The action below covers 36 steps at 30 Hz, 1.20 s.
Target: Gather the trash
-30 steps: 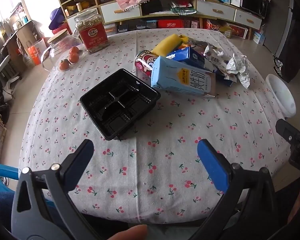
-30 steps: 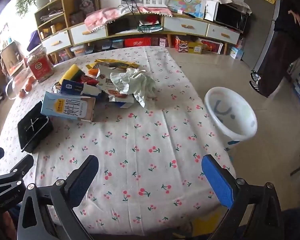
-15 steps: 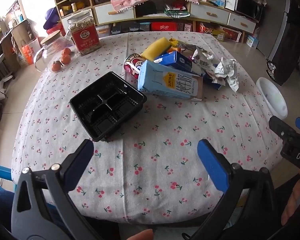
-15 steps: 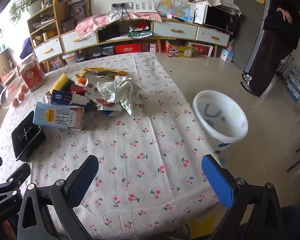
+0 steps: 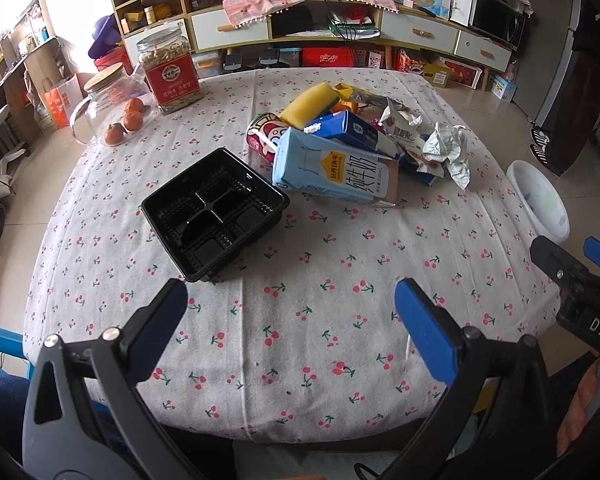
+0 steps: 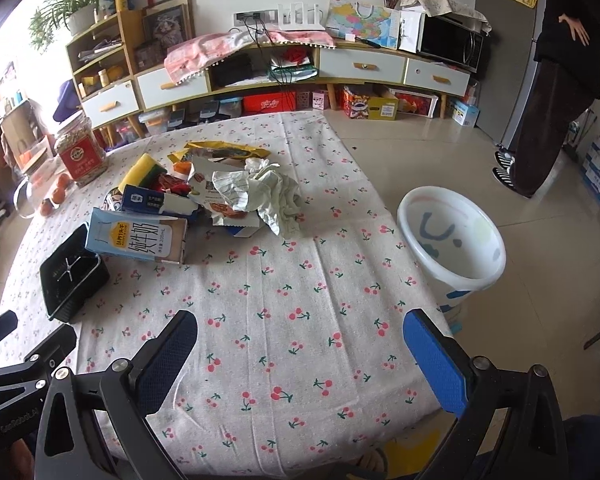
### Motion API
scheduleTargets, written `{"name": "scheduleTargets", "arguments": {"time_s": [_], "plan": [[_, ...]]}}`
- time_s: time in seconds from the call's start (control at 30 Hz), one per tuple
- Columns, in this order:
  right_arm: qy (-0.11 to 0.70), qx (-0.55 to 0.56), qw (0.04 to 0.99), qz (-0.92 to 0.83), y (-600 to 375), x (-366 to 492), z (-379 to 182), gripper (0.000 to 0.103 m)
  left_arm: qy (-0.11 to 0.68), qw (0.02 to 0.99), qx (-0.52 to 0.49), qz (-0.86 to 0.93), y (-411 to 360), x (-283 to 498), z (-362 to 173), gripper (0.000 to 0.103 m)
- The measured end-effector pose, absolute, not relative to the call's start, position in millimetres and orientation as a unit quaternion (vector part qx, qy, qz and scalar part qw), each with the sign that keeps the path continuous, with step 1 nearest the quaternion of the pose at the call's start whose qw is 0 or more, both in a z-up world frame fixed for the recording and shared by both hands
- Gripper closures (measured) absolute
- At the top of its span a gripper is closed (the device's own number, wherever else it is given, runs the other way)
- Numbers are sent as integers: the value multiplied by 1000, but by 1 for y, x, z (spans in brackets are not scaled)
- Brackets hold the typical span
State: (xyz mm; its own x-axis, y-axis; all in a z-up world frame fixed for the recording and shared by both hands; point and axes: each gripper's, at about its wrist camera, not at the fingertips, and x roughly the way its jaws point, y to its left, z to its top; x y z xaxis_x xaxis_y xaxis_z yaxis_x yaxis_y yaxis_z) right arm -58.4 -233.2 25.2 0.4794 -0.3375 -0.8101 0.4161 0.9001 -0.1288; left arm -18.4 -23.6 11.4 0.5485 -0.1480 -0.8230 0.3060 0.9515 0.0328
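Your left gripper (image 5: 290, 308) and right gripper (image 6: 300, 338) both gape wide, empty, above near table edge. Trash heap (image 6: 236, 188) mid-table, partly overlapping; milk carton (image 5: 334, 172) reads "200mL"; white bin (image 6: 452, 236) on floor beside table.

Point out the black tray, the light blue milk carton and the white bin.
black tray (image 5: 216, 216), left wrist view, inner dividers.
light blue milk carton (image 5: 336, 170), left wrist view, printed side.
white bin (image 6: 452, 236), right wrist view, inner wall.
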Motion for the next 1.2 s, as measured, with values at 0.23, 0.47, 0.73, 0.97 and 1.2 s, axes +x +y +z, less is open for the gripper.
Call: {"name": "scheduleTargets", "arguments": {"time_s": [0.23, 0.47, 0.73, 0.97, 1.2], "plan": [[459, 46, 861, -214, -234, -59, 27, 0, 452, 878, 92, -127, -26, -19, 14, 0], [460, 46, 862, -206, -233, -59, 27, 0, 452, 879, 94, -123, -25, -16, 13, 0], [462, 47, 862, -202, -232, -58, 26, 0, 450, 879, 95, -123, -25, -19, 13, 0], [464, 48, 862, -196, -231, -58, 26, 0, 454, 877, 98, -122, -28, -18, 10, 0], [463, 48, 864, -193, -230, -59, 27, 0, 452, 878, 99, -124, -28, -21, 11, 0]]}}
